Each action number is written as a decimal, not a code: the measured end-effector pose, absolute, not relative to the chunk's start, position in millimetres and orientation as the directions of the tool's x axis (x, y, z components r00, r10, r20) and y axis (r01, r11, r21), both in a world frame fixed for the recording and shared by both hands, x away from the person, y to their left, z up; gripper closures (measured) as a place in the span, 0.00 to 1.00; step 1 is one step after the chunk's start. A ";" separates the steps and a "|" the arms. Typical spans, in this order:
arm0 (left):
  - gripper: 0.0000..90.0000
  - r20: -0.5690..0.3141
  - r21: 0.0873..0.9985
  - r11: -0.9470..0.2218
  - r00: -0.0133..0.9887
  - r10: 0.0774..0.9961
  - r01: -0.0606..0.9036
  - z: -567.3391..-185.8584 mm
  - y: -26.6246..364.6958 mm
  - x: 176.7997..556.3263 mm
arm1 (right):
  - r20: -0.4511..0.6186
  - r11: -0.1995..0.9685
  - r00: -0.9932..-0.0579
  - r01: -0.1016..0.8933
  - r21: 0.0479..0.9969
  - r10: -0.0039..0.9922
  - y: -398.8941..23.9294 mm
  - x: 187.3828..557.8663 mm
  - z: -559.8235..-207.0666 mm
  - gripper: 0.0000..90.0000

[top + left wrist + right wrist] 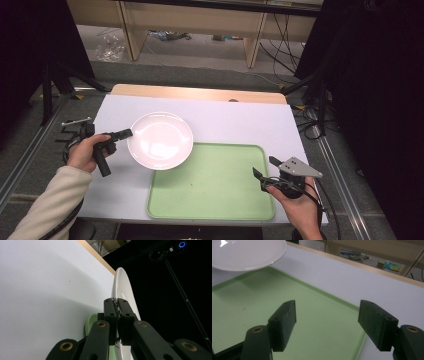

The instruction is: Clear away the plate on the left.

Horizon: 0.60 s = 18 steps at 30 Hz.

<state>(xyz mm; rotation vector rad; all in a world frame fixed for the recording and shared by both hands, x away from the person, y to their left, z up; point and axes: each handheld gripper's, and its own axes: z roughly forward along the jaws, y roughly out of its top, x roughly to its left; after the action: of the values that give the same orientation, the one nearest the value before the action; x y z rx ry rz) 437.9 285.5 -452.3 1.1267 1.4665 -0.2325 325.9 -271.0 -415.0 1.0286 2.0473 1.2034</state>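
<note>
Nearby, green tray [215,187] under white plate's [160,140] edge, white table [240,122]

The left gripper [128,133] is matt black, with a stubby black handle below its body and a thin grey plate at its rear. Its two jaw blocks carry small dark screws, and the linkage bars behind them have brass-coloured pivot rings; a black cable trails back from it along a cream knitted sleeve [52,202] that covers the forearm to the wrist. The right gripper [263,172] is also black, topped by a grey three-cornered plate dotted with small holes, and black cables loop beside its body. Its jaws are flat rectangular blocks with faintly textured pads, each hinged on a brass-ringed pivot.
</note>
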 end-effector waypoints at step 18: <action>0.96 -0.843 0.457 0.483 0.189 0.504 0.747 -452.5 277.1 437.8 | -0.060 0.303 -0.561 0.351 0.886 0.825 -270.0 325.6 -415.1 0.35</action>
<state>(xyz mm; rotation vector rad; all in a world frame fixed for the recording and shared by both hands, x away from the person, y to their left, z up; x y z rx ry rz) 437.8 277.1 -452.5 1.1593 1.4631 -0.2401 325.6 -270.0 -415.1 1.0418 2.0586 1.2070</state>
